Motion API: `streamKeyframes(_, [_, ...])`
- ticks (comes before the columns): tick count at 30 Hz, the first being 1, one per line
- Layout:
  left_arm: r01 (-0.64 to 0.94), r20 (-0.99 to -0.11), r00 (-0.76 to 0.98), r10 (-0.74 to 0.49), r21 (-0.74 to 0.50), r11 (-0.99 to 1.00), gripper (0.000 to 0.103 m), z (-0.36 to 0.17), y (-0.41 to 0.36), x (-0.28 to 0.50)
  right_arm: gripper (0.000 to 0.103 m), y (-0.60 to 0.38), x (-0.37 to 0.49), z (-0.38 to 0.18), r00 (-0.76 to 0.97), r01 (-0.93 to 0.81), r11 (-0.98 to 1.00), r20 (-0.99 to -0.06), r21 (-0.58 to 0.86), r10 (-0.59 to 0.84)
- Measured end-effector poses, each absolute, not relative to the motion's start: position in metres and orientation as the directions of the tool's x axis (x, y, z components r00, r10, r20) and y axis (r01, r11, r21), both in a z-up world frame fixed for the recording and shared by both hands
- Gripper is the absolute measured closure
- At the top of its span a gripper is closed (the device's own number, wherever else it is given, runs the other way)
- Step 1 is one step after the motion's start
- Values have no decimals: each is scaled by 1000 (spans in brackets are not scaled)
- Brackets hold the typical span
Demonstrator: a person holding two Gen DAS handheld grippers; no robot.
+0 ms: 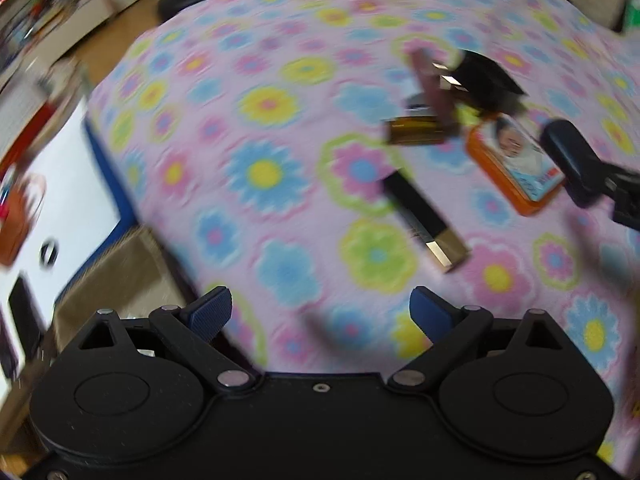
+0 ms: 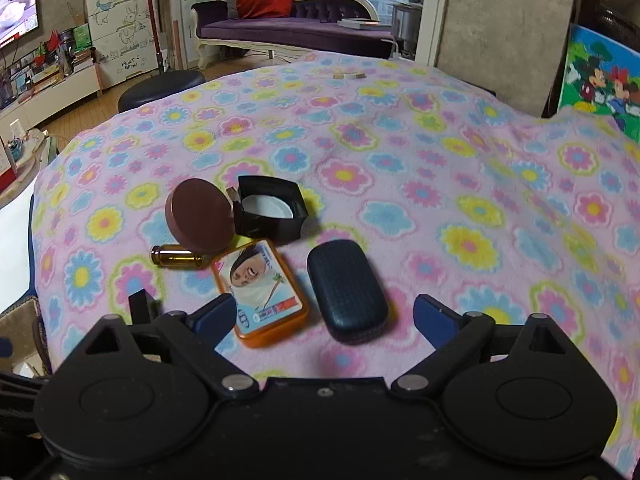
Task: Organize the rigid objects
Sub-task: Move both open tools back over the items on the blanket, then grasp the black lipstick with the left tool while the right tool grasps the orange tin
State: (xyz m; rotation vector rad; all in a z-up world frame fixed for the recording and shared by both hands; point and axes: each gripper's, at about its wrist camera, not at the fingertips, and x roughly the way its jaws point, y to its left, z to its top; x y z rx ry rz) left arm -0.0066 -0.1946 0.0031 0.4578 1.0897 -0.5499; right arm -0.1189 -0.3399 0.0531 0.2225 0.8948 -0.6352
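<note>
A cluster of objects lies on the flowered pink blanket (image 2: 460,184): a brown round compact (image 2: 200,216), an open black box (image 2: 272,208) with a white inside, an amber bottle (image 2: 176,258) on its side, an orange tin (image 2: 262,296) with a printed lid, and a dark blue case (image 2: 346,290). My right gripper (image 2: 324,304) hovers open just in front of the tin and case, touching neither. In the blurred left wrist view a black-and-gold lipstick tube (image 1: 426,220) lies nearest, ahead of my open, empty left gripper (image 1: 320,300). Behind it are the bottle (image 1: 416,130), compact (image 1: 434,92) and tin (image 1: 516,160).
The blanket drops off at its left edge, where a cardboard box (image 1: 120,276) and a white surface (image 1: 72,184) sit lower. A dark round stool (image 2: 160,88) stands beyond the far left corner. A small beige item (image 2: 349,75) rests at the far edge. Bare blanket spreads to the right.
</note>
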Motion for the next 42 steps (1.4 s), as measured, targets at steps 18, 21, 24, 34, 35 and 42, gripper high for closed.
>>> streamKeyframes(18, [714, -887, 345, -305, 37, 700, 11, 0, -209, -1, 37, -362, -64, -13, 413, 511, 859, -866, -38, -283])
streamKeyframes(21, [803, -871, 335, -360, 64, 592, 10, 1, -219, -9, 37, -373, -75, -13, 413, 520, 852, -857, -56, -308])
streamKeyframes(24, [862, -861, 336, -381, 119, 492, 9, -3, -231, -14, 37, -380, -82, -15, 444, 500, 865, -846, -42, -297])
streamKeyframes(34, [979, -892, 188, -411, 136, 153, 9, -19, -255, -16, 37, -394, -104, -20, 575, 459, 887, -780, 58, -246])
streamKeyframes(35, [983, -899, 173, -402, 130, 131, 9, -21, -256, -15, 37, -397, -107, -20, 588, 457, 886, -775, 82, -231])
streamKeyframes(42, [993, -927, 116, -355, 97, 72, 11, -32, -273, 2, 37, -405, -117, -21, 641, 441, 884, -744, 155, -189])
